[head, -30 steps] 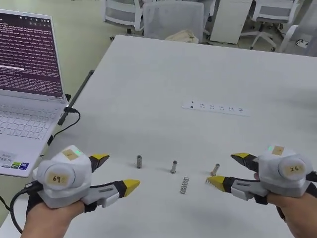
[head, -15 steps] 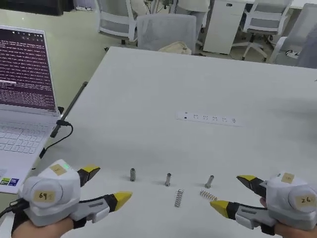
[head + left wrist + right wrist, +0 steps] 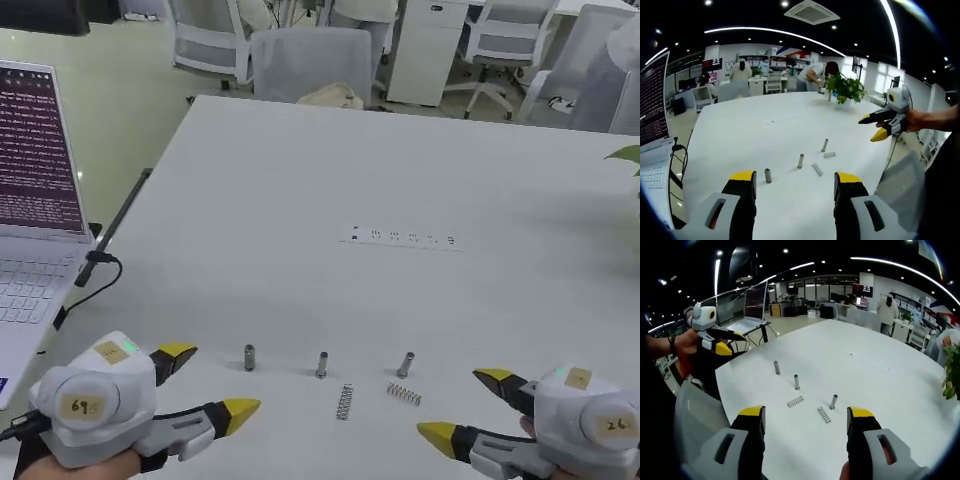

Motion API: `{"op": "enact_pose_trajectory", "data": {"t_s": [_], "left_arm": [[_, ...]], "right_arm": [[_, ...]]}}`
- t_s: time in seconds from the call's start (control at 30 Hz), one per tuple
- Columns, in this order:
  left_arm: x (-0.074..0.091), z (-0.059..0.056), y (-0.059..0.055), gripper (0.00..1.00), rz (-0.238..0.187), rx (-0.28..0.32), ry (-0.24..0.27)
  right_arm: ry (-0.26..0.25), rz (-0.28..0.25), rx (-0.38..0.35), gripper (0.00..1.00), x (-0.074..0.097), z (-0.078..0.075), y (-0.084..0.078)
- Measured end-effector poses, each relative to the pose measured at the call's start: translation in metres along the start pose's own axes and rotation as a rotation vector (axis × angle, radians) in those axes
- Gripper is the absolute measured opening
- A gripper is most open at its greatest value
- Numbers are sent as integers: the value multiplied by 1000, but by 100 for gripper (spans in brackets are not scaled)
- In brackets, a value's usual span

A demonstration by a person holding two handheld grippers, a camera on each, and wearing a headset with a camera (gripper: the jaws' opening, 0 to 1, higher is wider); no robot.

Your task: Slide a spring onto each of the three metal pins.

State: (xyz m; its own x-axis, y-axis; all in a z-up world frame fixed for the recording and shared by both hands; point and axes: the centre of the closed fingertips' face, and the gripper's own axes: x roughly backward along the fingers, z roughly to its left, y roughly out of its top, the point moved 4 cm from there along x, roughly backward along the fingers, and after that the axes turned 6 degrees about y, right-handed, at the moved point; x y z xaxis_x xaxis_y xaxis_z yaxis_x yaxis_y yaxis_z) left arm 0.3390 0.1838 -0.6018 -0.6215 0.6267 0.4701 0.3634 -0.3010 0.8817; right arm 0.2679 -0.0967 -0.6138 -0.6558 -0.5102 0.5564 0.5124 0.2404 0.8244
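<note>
Three metal pins stand in a row on the table, two springs lying loose just on the person's side of that row, the left gripper and right gripper flanking it, jaws apart

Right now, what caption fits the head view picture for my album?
Left tool and right tool, both open, hover over a white table with three upright metal pins and two loose springs.
</note>
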Motion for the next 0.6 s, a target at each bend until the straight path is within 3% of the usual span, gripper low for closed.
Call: {"op": "enact_pose_trajectory", "data": {"t_s": [0.6], "left_arm": [[-48,-28,-4,56,51,-36,-110]], "right_arm": [[4,15,-23,65,2,-3,-6]]}}
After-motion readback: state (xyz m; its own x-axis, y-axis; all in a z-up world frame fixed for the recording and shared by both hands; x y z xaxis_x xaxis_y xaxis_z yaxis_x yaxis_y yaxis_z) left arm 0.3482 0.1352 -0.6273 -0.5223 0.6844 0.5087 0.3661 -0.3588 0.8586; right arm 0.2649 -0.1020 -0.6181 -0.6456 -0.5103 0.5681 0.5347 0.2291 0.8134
